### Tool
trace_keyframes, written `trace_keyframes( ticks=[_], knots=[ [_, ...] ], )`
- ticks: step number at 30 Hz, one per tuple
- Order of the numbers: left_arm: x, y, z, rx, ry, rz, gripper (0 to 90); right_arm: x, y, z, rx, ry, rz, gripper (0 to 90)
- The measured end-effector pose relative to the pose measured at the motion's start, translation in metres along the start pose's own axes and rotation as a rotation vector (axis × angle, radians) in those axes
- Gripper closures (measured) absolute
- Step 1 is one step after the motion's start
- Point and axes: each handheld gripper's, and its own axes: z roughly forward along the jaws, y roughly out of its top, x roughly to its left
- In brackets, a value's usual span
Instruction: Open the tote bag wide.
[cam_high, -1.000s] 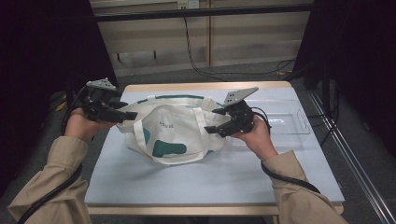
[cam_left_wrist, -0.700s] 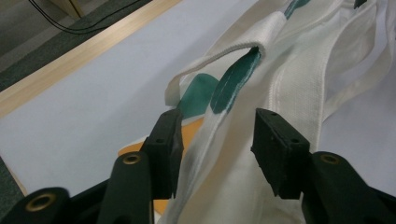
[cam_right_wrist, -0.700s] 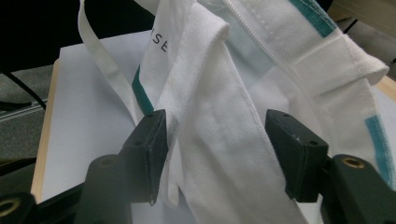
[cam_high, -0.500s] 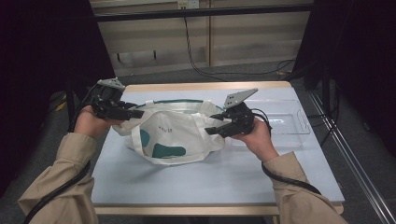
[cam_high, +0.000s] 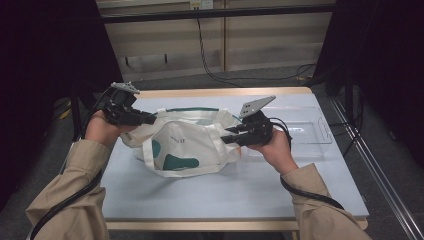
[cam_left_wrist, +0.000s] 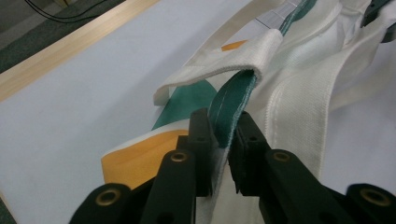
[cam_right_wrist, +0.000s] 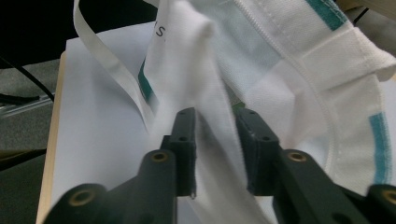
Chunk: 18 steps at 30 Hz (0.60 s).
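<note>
A white cloth tote bag (cam_high: 185, 145) with green shapes and green trim lies slumped in the middle of the table. At the bag's left end, my left gripper (cam_high: 152, 119) has just been closing and its jaws (cam_left_wrist: 224, 140) now pinch the green-edged rim (cam_left_wrist: 233, 100). My right gripper (cam_high: 225, 136) is at the bag's right end. Its jaws (cam_right_wrist: 215, 126) have just been closing too, and a fold of white fabric (cam_right_wrist: 210, 93) fills the gap between the pads. White handles (cam_right_wrist: 112, 70) hang loose beside it.
A clear plastic tray (cam_high: 310, 132) sits on the table right of the bag, behind my right hand. The pale blue tabletop (cam_high: 225, 195) has a wooden edge. Cables run over the floor beyond the table, and dark curtains hang on both sides.
Both pairs of jaws have narrowed onto the ends of the bag. The left hand has shifted slightly inward toward the bag, and the right hand has stayed where it was.
</note>
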Motion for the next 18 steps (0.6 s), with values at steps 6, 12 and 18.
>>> trace_keyframes(
  ticks=[6,12,18],
  knots=[
    [0.003,0.004,0.002,-0.001,0.027,-0.044,86.4,0.005,-0.001,0.000,0.013,0.014,-0.037,77.6],
    [0.005,0.009,0.005,0.006,0.054,-0.076,86.9,0.010,-0.004,0.000,0.017,0.034,-0.066,81.3],
    [0.007,0.013,0.008,0.017,0.068,-0.092,87.0,0.017,-0.010,0.002,0.032,0.048,-0.098,82.4]
  ],
)
